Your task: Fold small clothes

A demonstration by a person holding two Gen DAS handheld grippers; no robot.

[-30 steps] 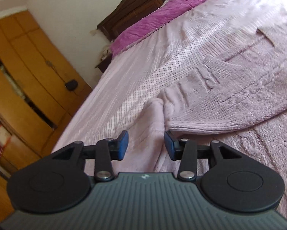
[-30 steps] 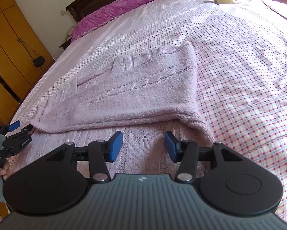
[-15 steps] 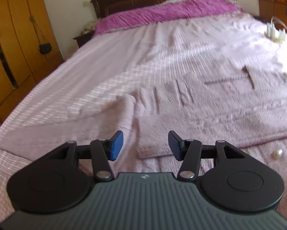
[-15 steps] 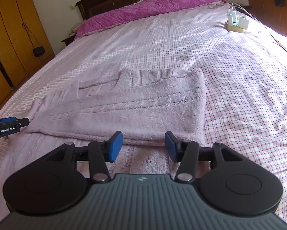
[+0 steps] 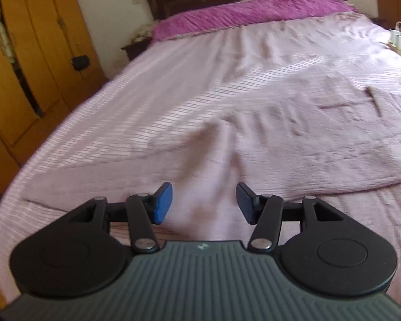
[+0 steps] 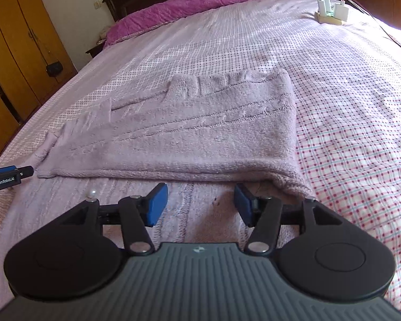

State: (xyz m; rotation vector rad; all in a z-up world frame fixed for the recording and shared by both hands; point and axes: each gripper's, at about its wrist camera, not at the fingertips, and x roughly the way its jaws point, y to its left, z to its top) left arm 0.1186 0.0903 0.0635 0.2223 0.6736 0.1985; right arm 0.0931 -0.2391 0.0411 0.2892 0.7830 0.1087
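A pale lilac knitted sweater lies flat on the bed, folded over on itself, its folded edge running just beyond my right gripper. That gripper is open and empty, hovering above the sweater's lower layer, near a pearl button. In the left wrist view the same sweater spreads to the right, with a sleeve stretching left. My left gripper hangs open above the spot where sleeve and body meet, holding nothing. The left gripper's tip shows at the left edge of the right wrist view.
The bed carries a checked lilac sheet and a magenta blanket by the dark headboard. A power strip with chargers sits at the far right. Wooden wardrobes line the left wall, a small black bag hanging there.
The left wrist view has swung from a tilted look along the bed's left side to a level one facing the headboard. The right gripper shifted slightly. Both stayed open.
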